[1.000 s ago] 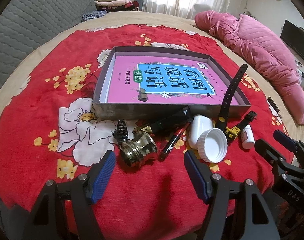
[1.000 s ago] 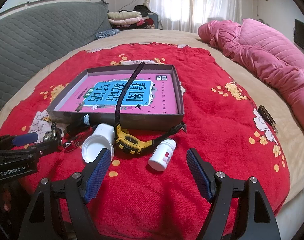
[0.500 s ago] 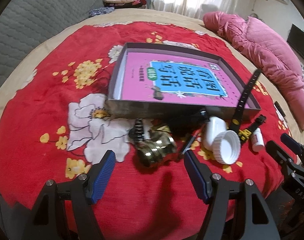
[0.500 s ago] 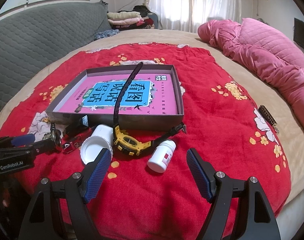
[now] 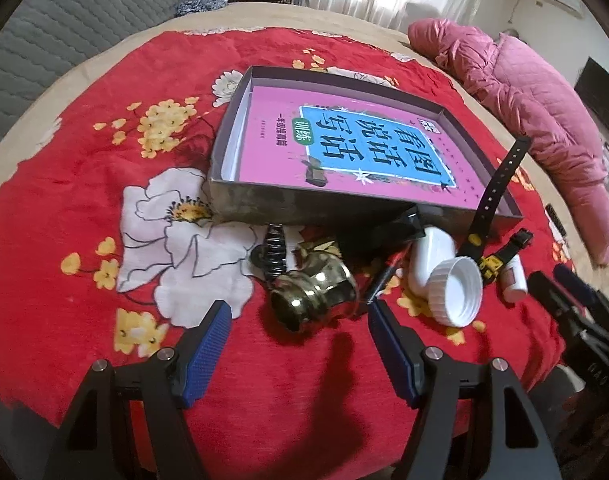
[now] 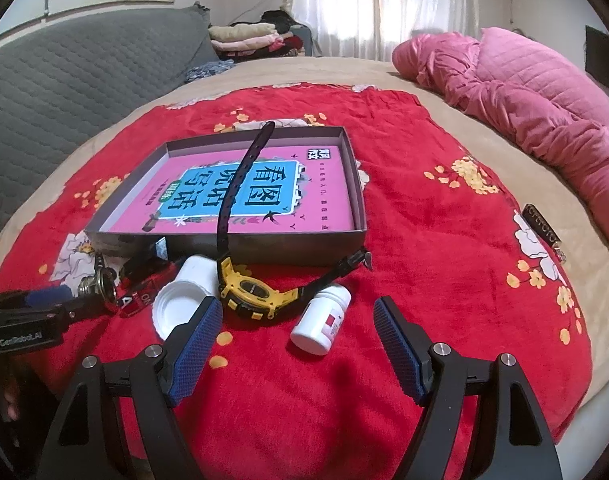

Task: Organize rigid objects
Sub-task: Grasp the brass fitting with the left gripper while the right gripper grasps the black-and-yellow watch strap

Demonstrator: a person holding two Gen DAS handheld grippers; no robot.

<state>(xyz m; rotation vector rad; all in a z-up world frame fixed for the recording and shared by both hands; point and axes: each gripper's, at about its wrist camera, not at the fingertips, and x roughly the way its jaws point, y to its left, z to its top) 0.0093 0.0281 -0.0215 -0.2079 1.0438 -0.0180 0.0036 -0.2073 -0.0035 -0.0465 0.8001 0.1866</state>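
A grey box point(image 5: 264, 208) with a pink book inside lies on the red floral cloth; it also shows in the right wrist view point(image 6: 296, 246). In front of it lie a brass fitting point(image 5: 314, 294), a black hair clip point(image 5: 274, 250), a red-black pen point(image 5: 384, 276), a white jar with a ribbed lid point(image 5: 454, 296), a yellow-black watch point(image 6: 250, 294) and a small white pill bottle point(image 6: 322, 318). My left gripper point(image 5: 298, 342) is open just before the brass fitting. My right gripper point(image 6: 296, 338) is open with the pill bottle between its fingertips' line, apart.
A pink quilt point(image 6: 524, 88) lies at the right. A grey quilted backrest point(image 6: 64, 80) stands at the left, folded clothes point(image 6: 248, 38) behind. A dark flat item point(image 6: 542, 226) lies on the right of the bed. The bed edge is close below both grippers.
The left gripper has moved forward and left, closer to the brass fitting. The right gripper has barely moved. Both stay open.
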